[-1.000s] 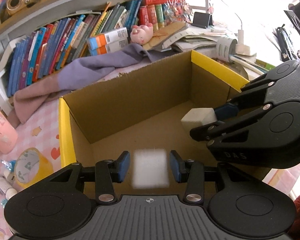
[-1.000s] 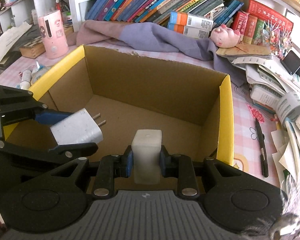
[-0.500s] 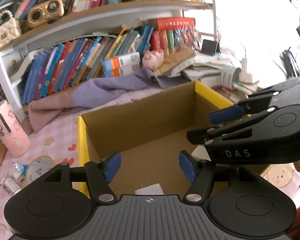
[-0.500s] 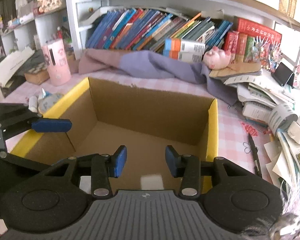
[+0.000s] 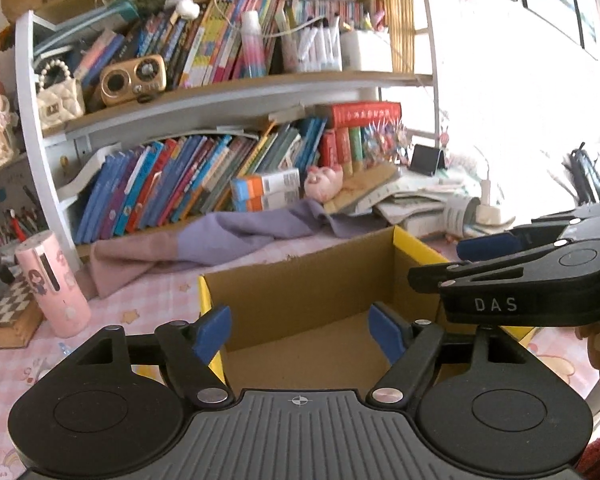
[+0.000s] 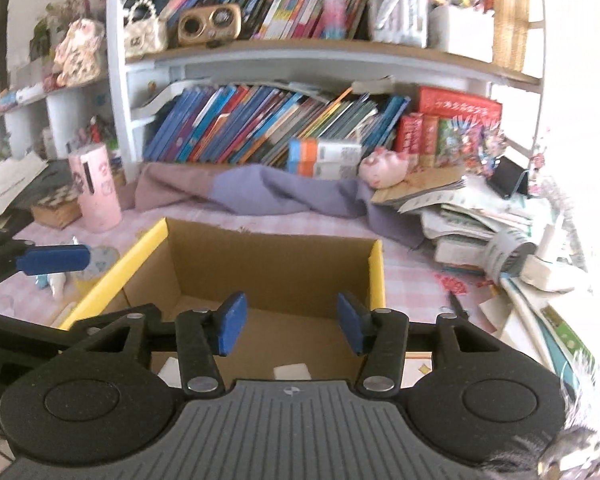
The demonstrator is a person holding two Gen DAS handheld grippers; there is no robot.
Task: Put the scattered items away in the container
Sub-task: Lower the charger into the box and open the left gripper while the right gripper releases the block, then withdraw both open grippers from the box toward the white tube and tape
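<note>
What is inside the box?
In the box, two white things lie on the floor: one in the middle, one at left. The hand-held gripper hides the near part.

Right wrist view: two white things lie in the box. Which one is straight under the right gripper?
The white block on the box floor, centred between the opening, empty jaws of the right gripper. The other white piece lies off to the left, partly hidden behind the left finger.

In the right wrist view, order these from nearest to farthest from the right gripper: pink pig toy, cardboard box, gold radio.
1. cardboard box, directly below and ahead of the right gripper.
2. pink pig toy, beyond the box, right.
3. gold radio, upper shelf, left.
</note>
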